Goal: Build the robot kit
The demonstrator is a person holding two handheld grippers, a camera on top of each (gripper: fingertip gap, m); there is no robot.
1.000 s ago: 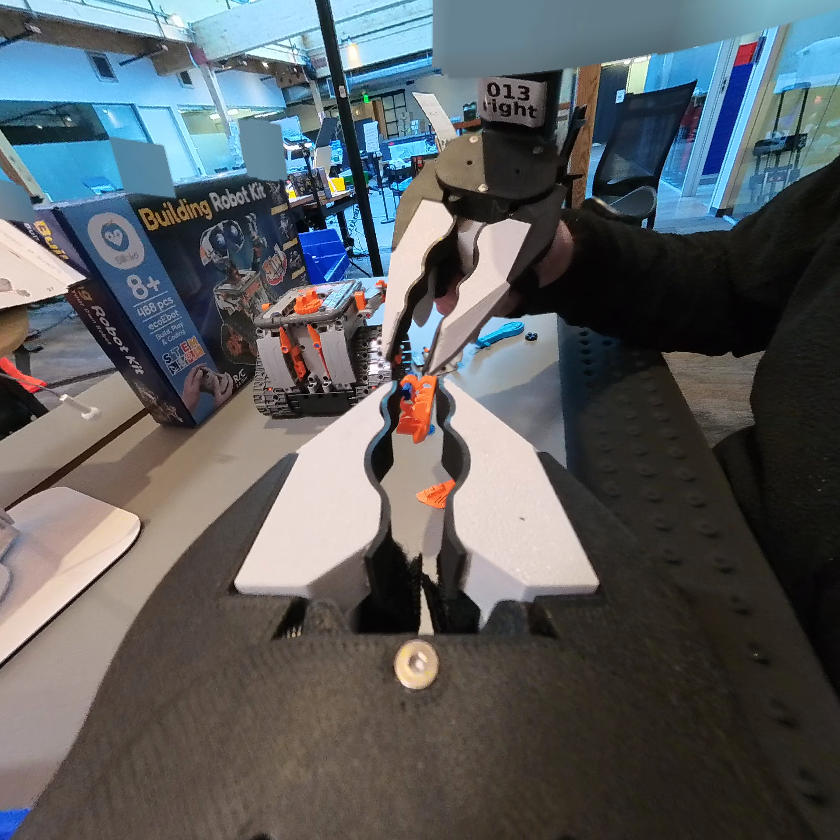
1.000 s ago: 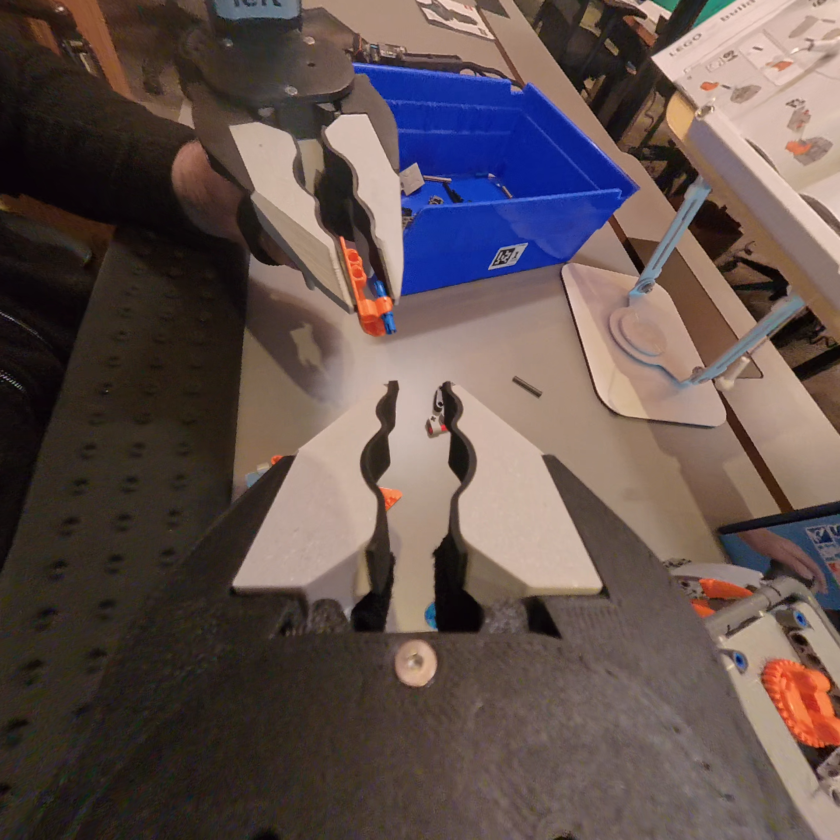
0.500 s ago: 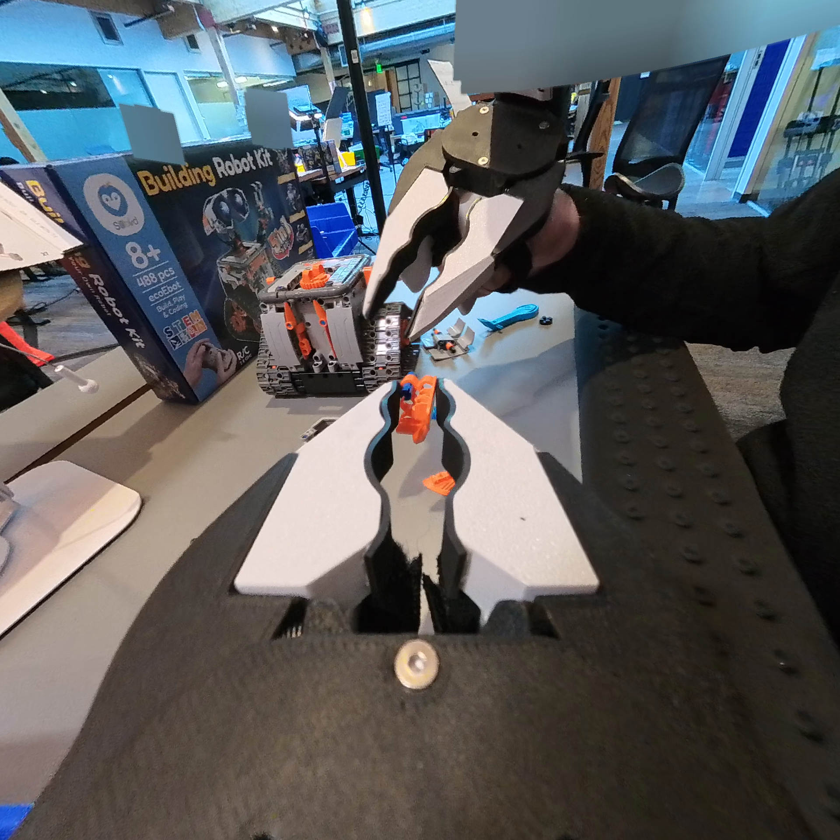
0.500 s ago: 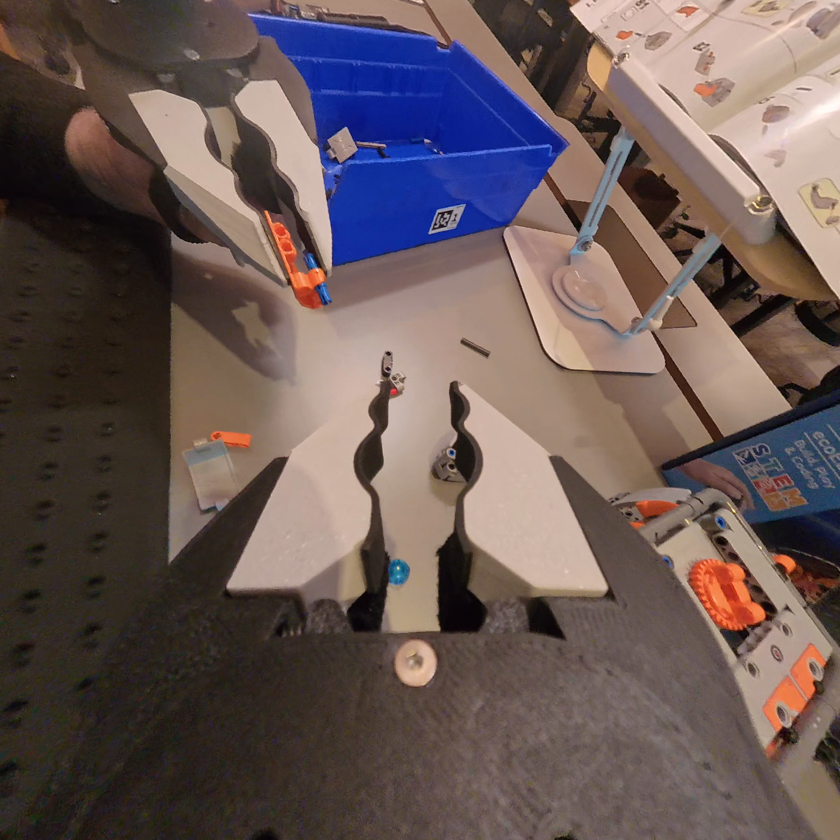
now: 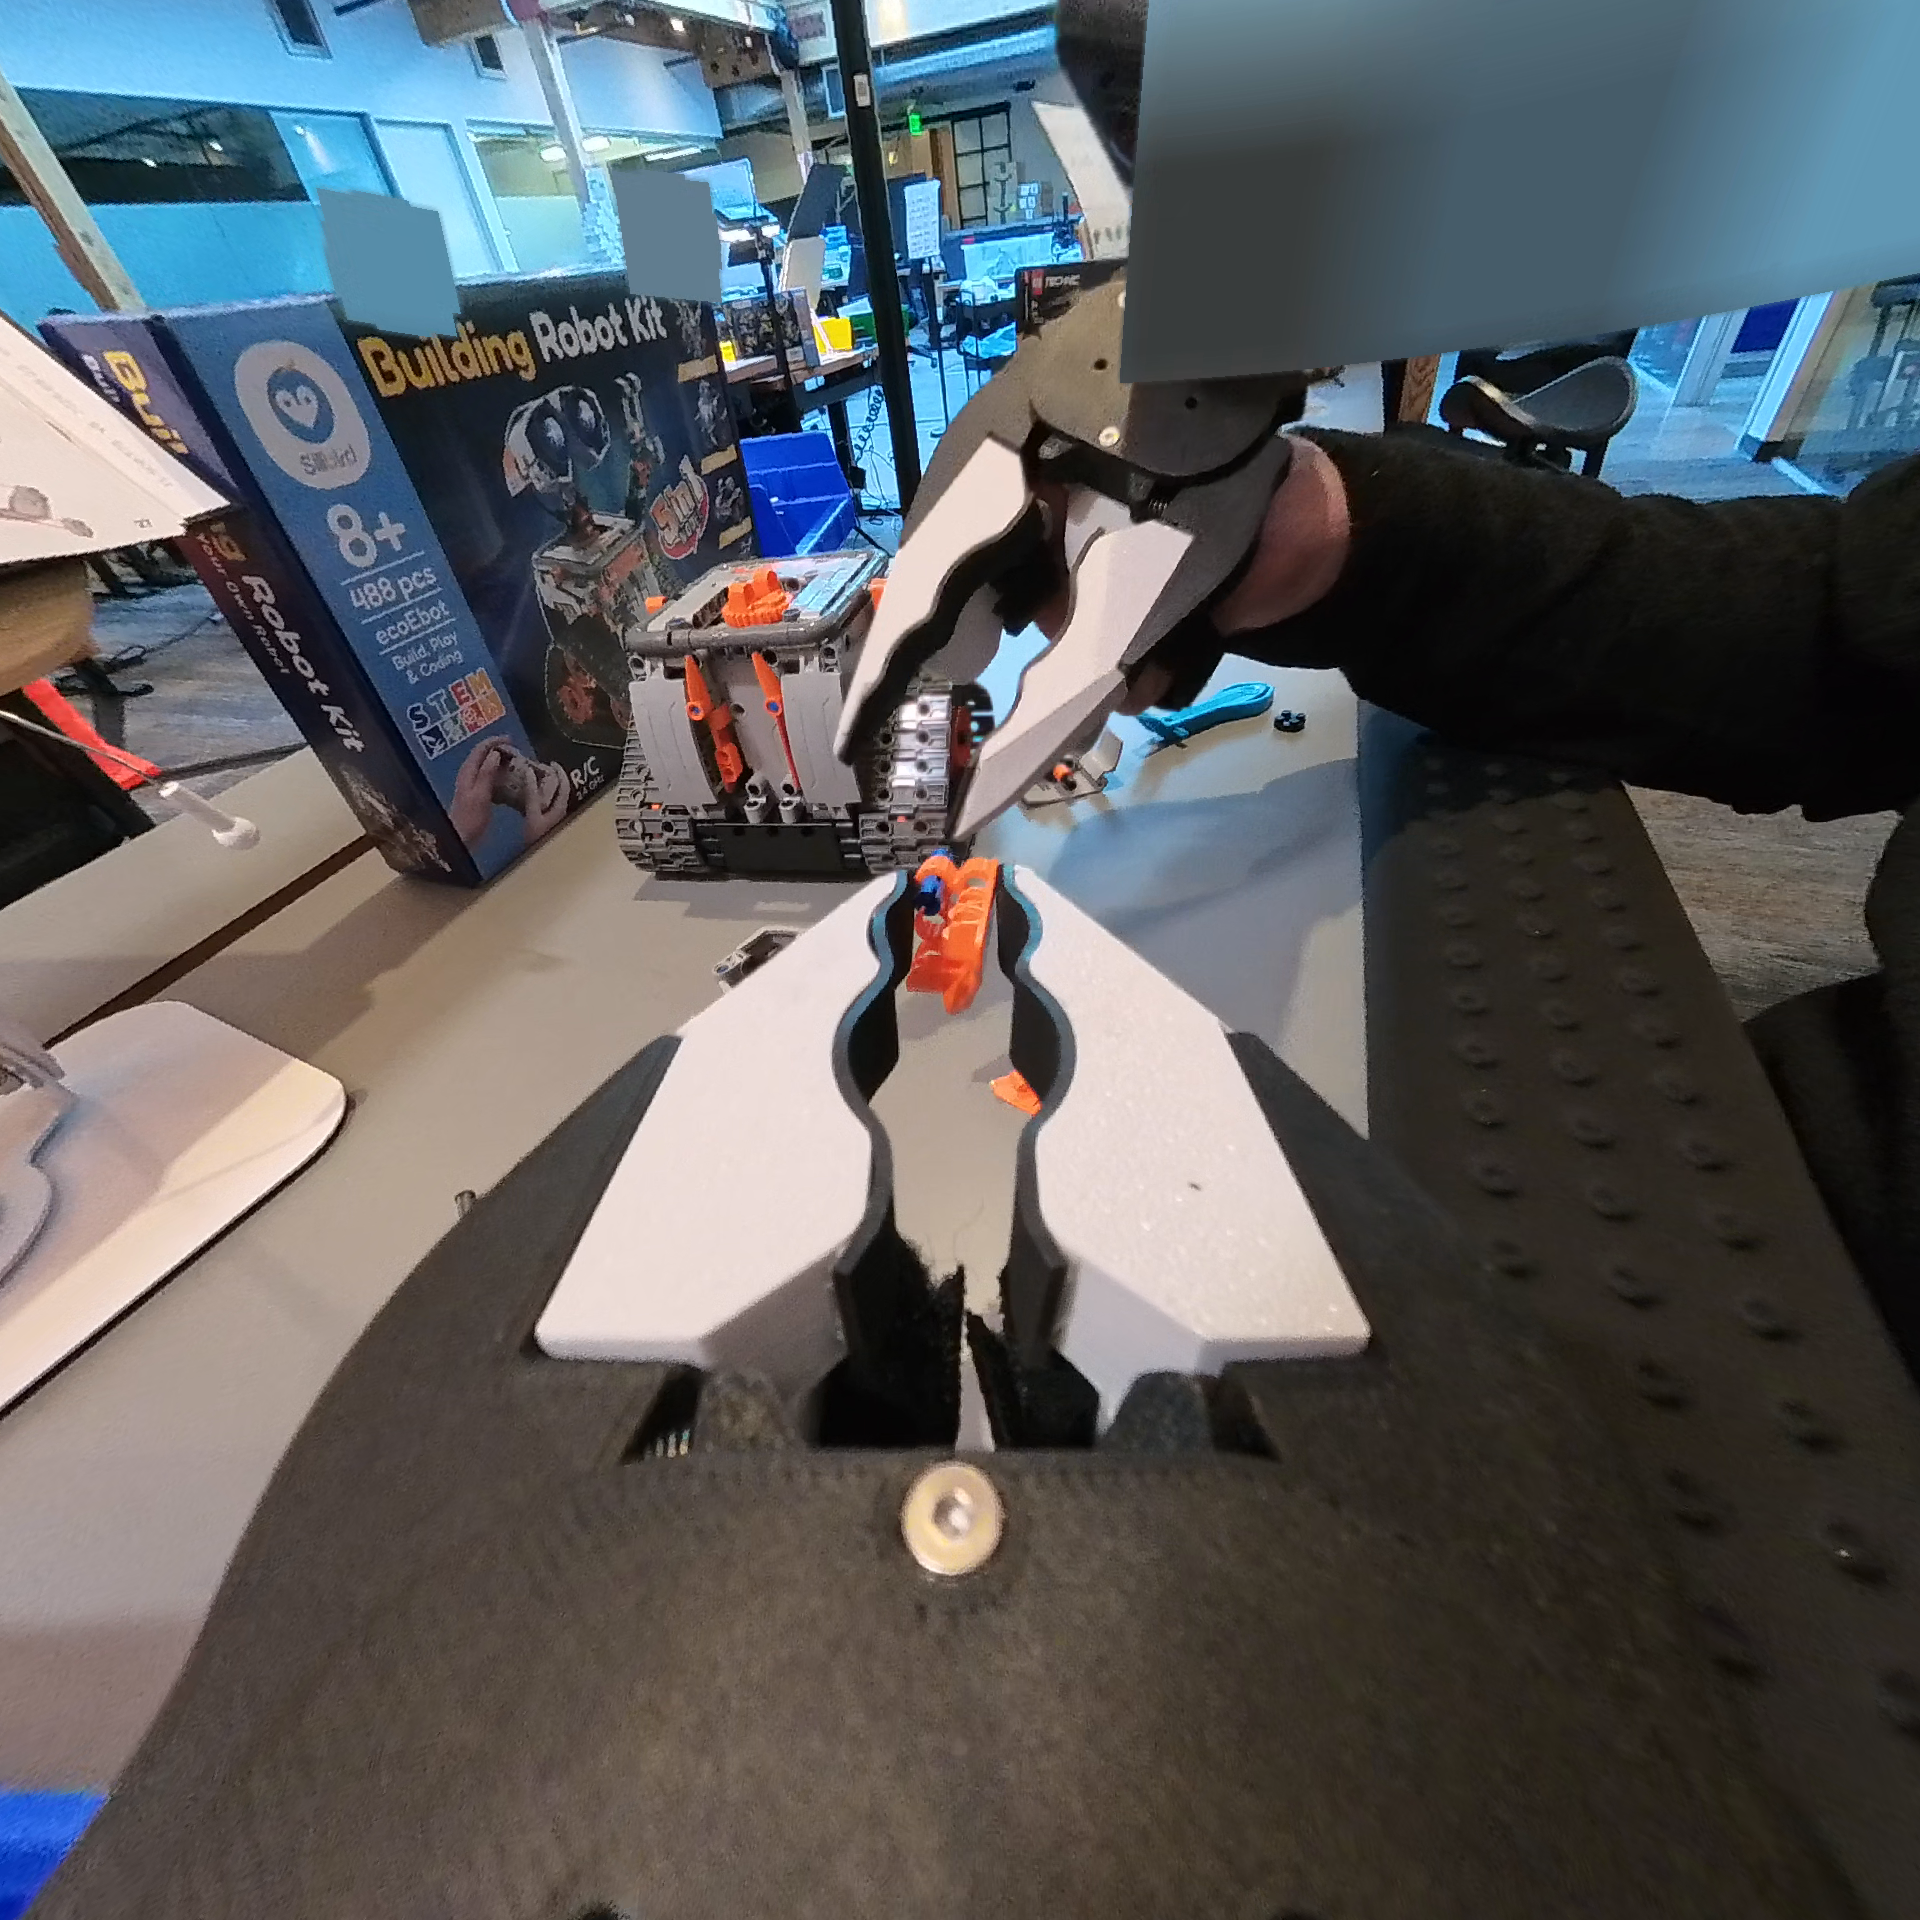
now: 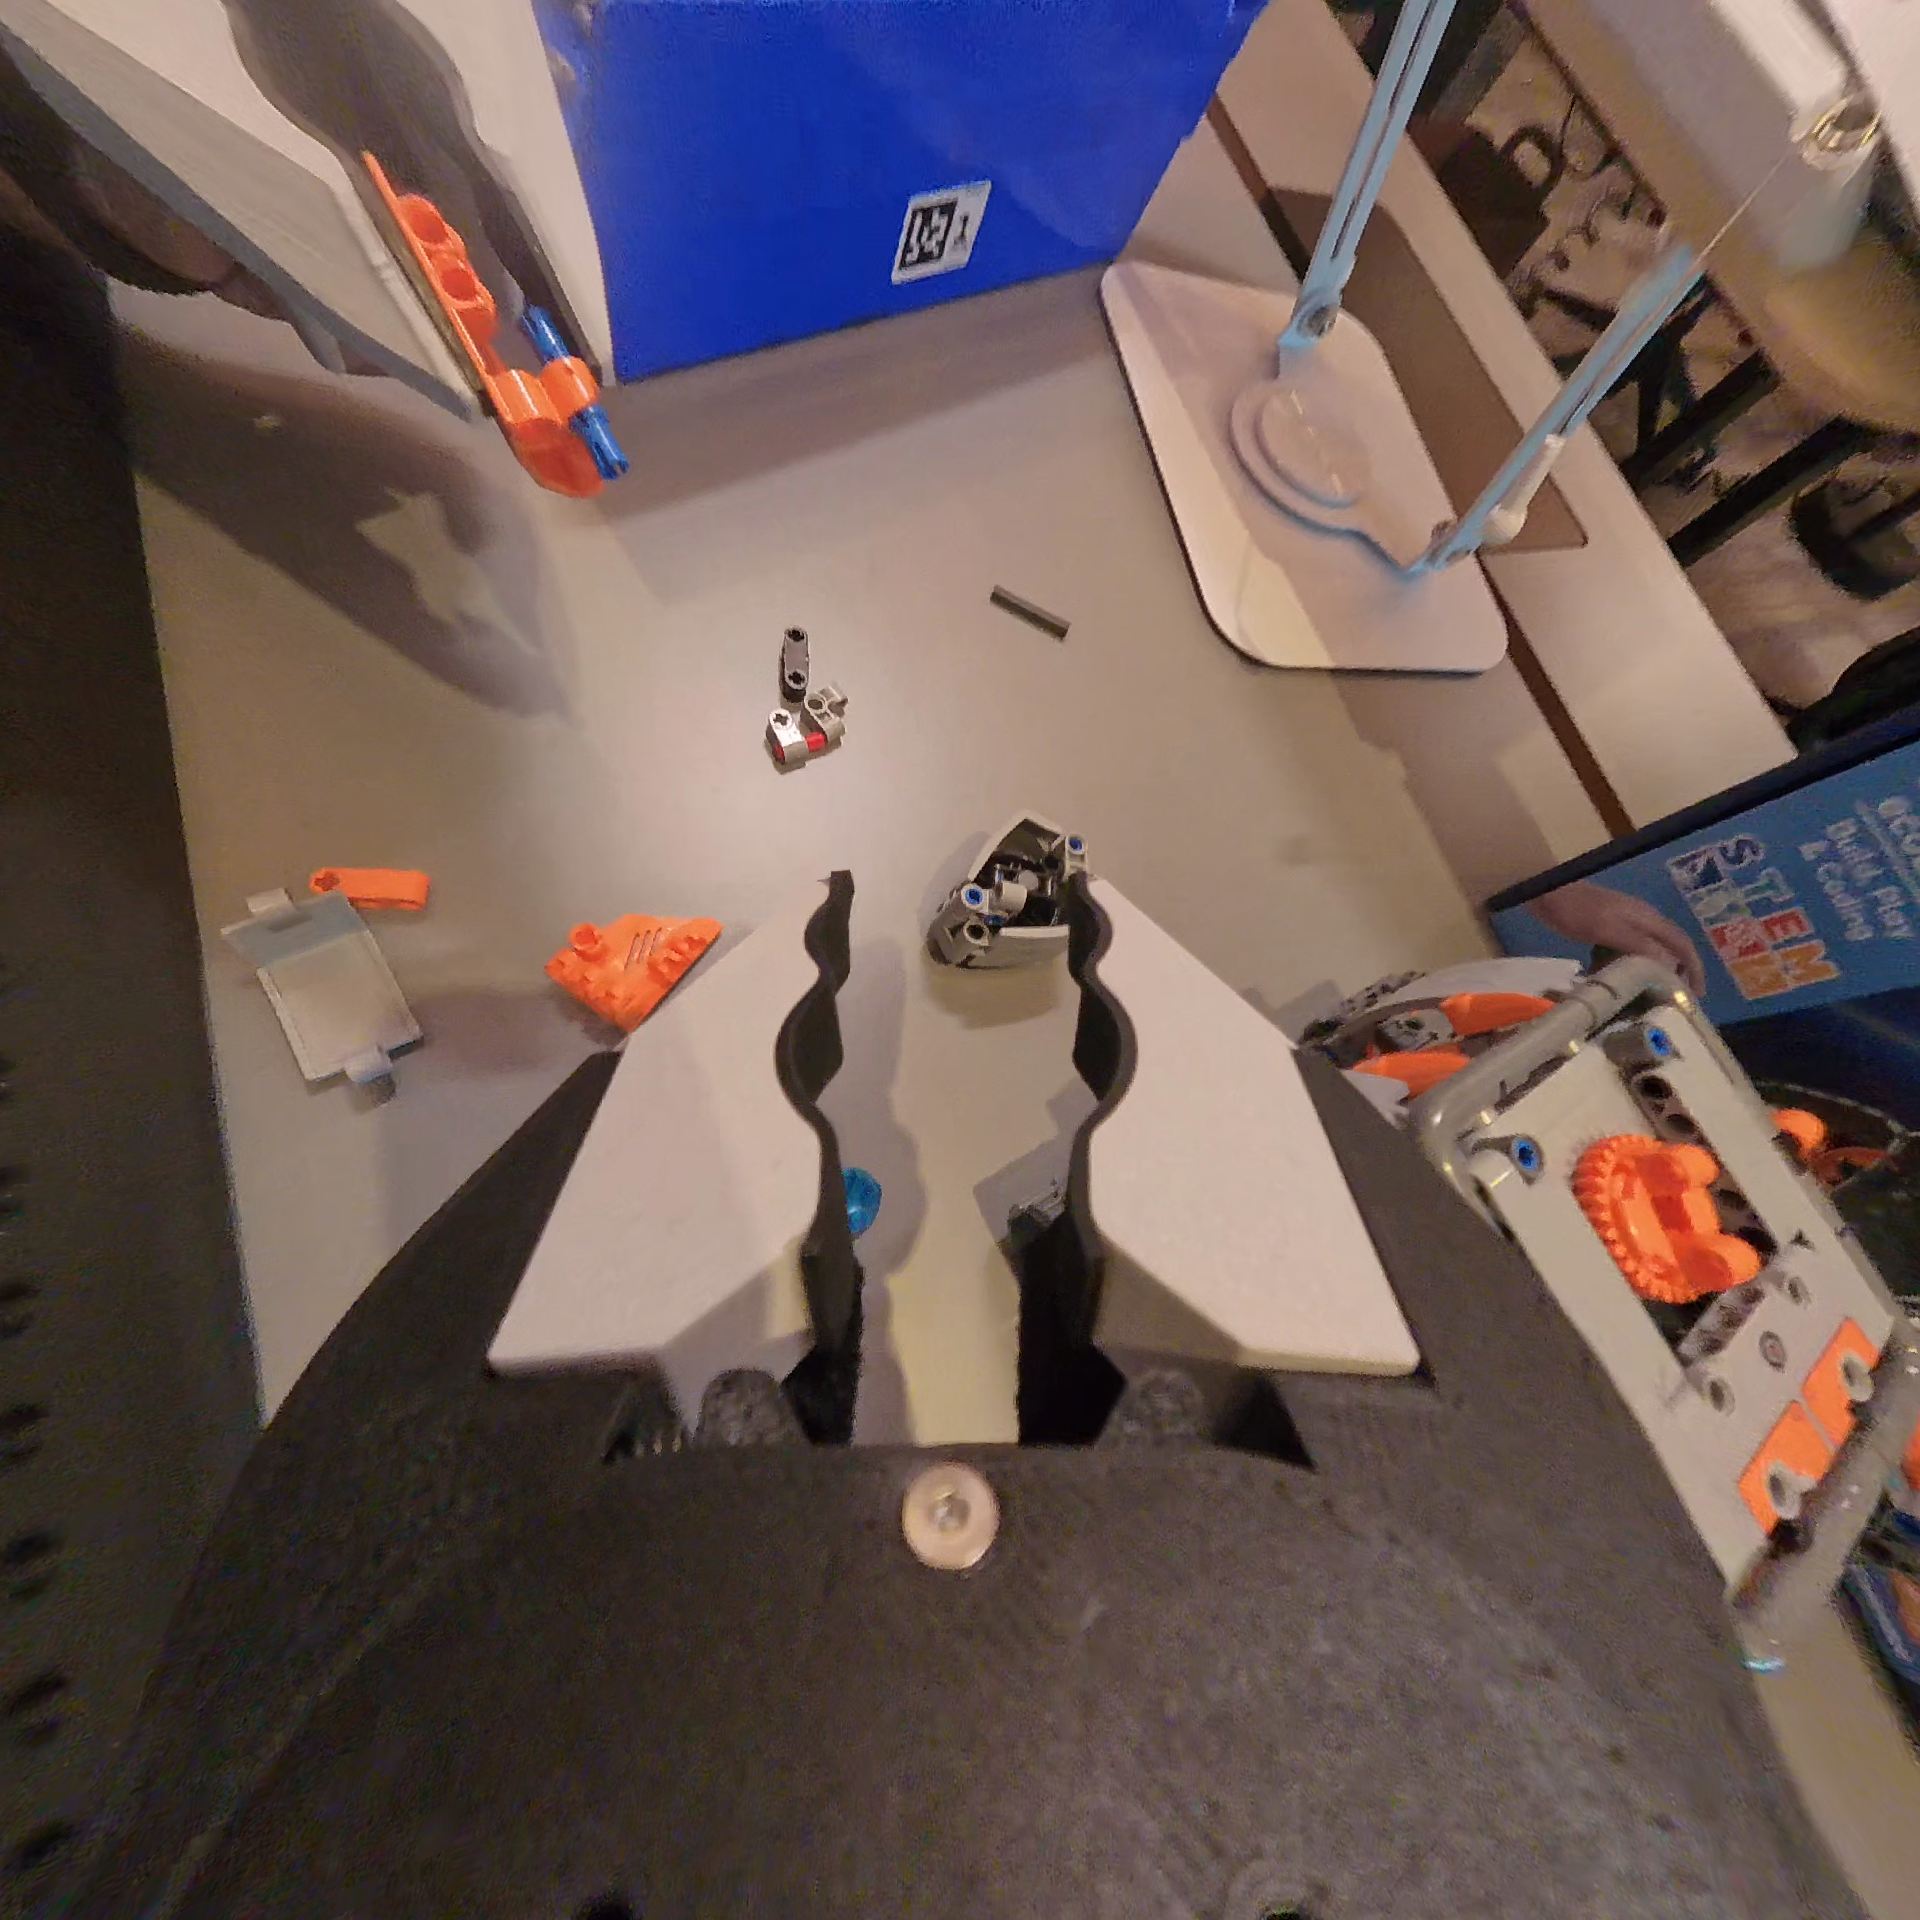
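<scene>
Two grippers in view; left gripper (image 5: 951, 883) is pinching an orange beam (image 5: 951, 935) with a blue pin (image 5: 928, 894) at its fingertips, held above the table (image 6: 727, 520); the right wrist view shows the same beam sticking out past the left tips, near the blue bin (image 6: 883, 156).

Right gripper (image 6: 961, 894) is spread and holds nothing; its tips hang low over the table; a grey shell (image 6: 1003, 914) lies just beside its right fingertip, whether touching I cannot tell; a blue stud (image 6: 860, 1195) lies under the left finger.

Outward: orange wedge (image 6: 629, 961), grey panel (image 6: 327, 987), short orange link (image 6: 369, 886), small grey connectors (image 6: 800, 727), black axle (image 6: 1029, 611); white stand base (image 6: 1351, 499) farther off; tracked robot (image 5: 769, 727) beside the kit box (image 5: 416, 582); blue tool (image 5: 1210, 712) behind.

Versus half a second ago: right gripper has dropped closer to the table and opened a bit wider; its tips now sit just above the left gripper's beam; left grip unchanged; loose parts unmoved.
</scene>
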